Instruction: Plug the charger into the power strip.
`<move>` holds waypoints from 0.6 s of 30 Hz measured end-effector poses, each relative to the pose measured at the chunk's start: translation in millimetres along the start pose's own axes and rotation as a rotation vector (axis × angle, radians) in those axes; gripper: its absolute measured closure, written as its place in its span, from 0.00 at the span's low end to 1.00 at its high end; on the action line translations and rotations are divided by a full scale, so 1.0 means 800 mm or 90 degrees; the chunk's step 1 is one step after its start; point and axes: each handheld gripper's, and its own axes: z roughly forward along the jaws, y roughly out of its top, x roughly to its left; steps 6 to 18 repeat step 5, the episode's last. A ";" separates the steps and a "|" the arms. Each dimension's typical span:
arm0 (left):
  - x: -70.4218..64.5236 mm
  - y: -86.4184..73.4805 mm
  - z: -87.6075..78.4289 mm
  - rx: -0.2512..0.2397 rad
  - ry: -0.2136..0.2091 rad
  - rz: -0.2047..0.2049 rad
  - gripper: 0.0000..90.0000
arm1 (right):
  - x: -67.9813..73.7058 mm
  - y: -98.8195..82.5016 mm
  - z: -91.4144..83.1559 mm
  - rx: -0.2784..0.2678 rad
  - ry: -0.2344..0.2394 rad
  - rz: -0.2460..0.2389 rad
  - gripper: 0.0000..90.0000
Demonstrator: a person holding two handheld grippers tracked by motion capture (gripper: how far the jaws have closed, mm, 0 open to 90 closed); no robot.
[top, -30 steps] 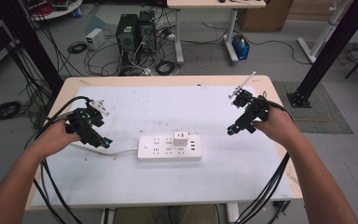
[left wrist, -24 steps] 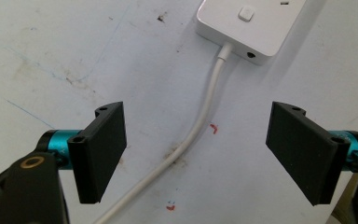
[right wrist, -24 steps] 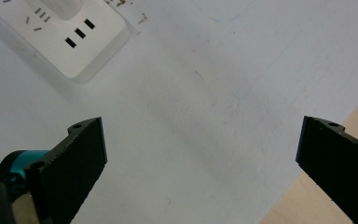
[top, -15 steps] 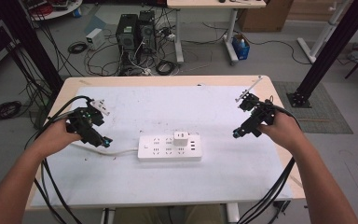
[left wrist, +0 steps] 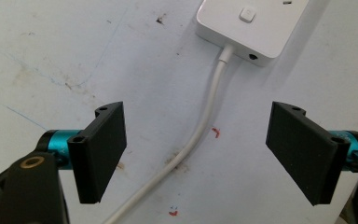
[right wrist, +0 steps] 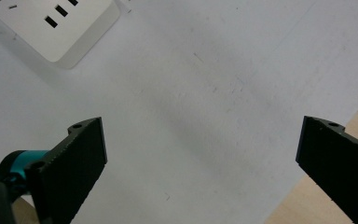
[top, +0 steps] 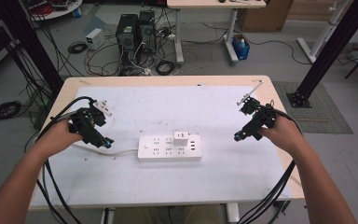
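Right claw has drifted outward, tilted toward power strip.

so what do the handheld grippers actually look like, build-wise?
Both the left gripper and right gripper are black, with flat rectangular black jaws on teal-blue cylindrical mounts and a brass-coloured fitting. Bundles of black cables trail back past the person's bare forearms.

Grey floor throughout, strewn with loose black cables. Two dark computer towers stand behind the worktop, beside the white legs of a second desk. A blue bottle sits near that leg. Black frame struts rise at right. Lighting even.
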 end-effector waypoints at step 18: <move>-0.001 0.000 0.000 0.000 0.003 0.000 0.23 | 0.000 -0.001 0.001 0.000 0.002 0.002 0.01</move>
